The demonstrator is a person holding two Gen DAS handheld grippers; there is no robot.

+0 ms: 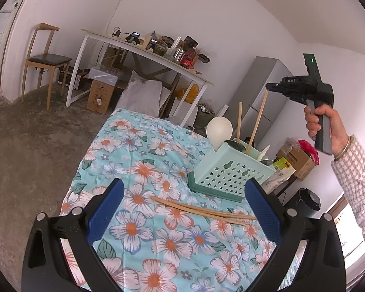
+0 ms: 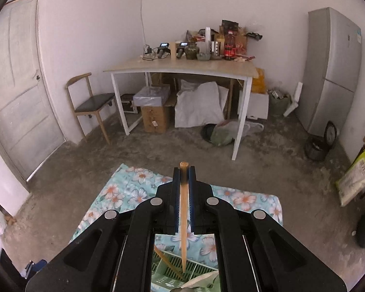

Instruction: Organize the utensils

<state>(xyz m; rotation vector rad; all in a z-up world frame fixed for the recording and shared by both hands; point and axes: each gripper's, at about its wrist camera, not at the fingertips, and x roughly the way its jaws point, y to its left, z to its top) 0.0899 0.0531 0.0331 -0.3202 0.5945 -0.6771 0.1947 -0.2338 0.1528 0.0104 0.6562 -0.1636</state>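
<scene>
Right gripper (image 2: 183, 170): jaws pressed onto a wooden chopstick (image 2: 183, 219), held up above the basket by a hand (image 1: 324, 127) on the grey grip.
Left gripper (image 1: 182, 209): jaws spread wide with nothing between the blue pads (image 1: 104, 214); it hovers low over the cloth.
Floral cloth (image 1: 138, 150): a pale blue sheet with orange-centred flowers that bears the basket and the loose sticks.
Utensil basket (image 1: 227, 172): mint green with star-shaped holes in its wall, sitting on the right part of the cloth.
Basket contents: a white ladle (image 1: 219, 129) with its bowl upward, and a second chopstick (image 1: 239, 121) standing nearly upright.
Held chopstick, axis: long axis runs almost vertical, blunt end above the jaws, thin tip down inside a basket compartment; it leans slightly.
Loose chopsticks (image 1: 202, 210): a pair lying flat on the cloth just in front of the basket, close together, long axis running left to right, between the left gripper's fingers as seen from its camera.
In the way: the standing utensils crowd the basket around the held stick.
</scene>
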